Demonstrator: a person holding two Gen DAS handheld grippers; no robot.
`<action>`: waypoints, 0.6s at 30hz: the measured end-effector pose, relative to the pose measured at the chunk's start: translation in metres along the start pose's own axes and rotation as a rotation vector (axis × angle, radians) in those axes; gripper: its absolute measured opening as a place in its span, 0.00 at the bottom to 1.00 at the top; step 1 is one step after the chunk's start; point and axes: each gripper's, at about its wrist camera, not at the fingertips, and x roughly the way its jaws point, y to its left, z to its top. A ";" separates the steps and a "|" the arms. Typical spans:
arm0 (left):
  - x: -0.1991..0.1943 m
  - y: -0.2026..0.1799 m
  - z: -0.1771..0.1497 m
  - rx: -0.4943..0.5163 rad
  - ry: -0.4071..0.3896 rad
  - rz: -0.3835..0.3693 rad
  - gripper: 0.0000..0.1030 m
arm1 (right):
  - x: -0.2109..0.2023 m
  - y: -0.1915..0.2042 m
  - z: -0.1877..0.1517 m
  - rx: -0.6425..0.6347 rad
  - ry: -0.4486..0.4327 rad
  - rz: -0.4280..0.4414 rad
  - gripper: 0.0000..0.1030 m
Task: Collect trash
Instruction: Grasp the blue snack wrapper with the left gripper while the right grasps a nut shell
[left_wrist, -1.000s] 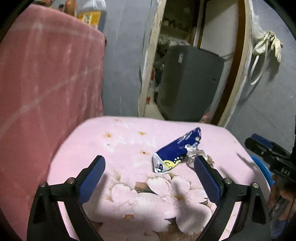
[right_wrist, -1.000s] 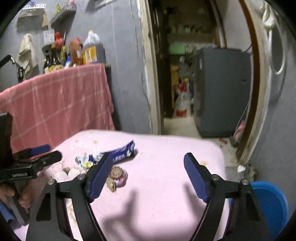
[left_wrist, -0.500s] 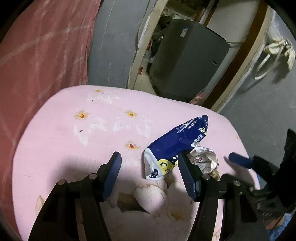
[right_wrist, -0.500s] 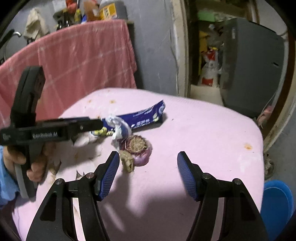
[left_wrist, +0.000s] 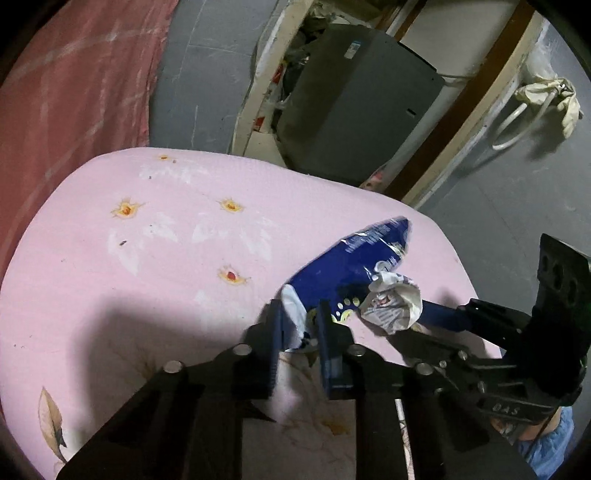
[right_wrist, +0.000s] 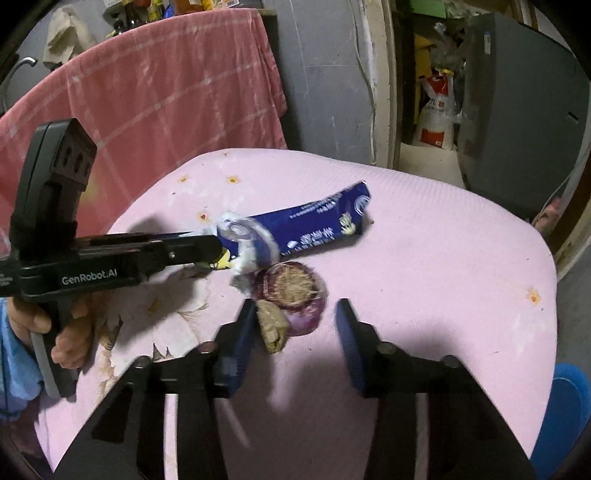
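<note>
Item: blue wrapper (left_wrist: 351, 266), lying on the pink cushion (left_wrist: 166, 240), its white end pinched in our left gripper (left_wrist: 299, 328). At its 5 o'clock, crumpled paper (left_wrist: 391, 306). Onion piece (right_wrist: 295, 295) sits between the parted fingers of our right gripper (right_wrist: 295, 325), ungrasped. Risk: we judge the thin pinch may slip; lifting may drag the paper.

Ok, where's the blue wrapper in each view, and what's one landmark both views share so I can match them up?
Left wrist view: the blue wrapper lies right of centre on the pink cloth, its near end pinched in the left gripper.
Right wrist view: the blue wrapper lies at centre, above the onion, running up to the right.
Shared landmark: the grey box in the doorway behind.
</note>
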 end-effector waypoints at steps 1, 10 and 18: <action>-0.001 -0.002 -0.001 0.004 -0.001 0.002 0.11 | 0.000 0.000 0.000 0.001 0.000 0.002 0.31; -0.012 -0.022 -0.016 0.094 -0.066 0.049 0.09 | -0.005 0.000 -0.010 0.004 -0.023 -0.010 0.29; -0.024 -0.038 -0.042 0.091 -0.114 0.081 0.08 | -0.023 0.005 -0.029 -0.018 -0.042 -0.056 0.29</action>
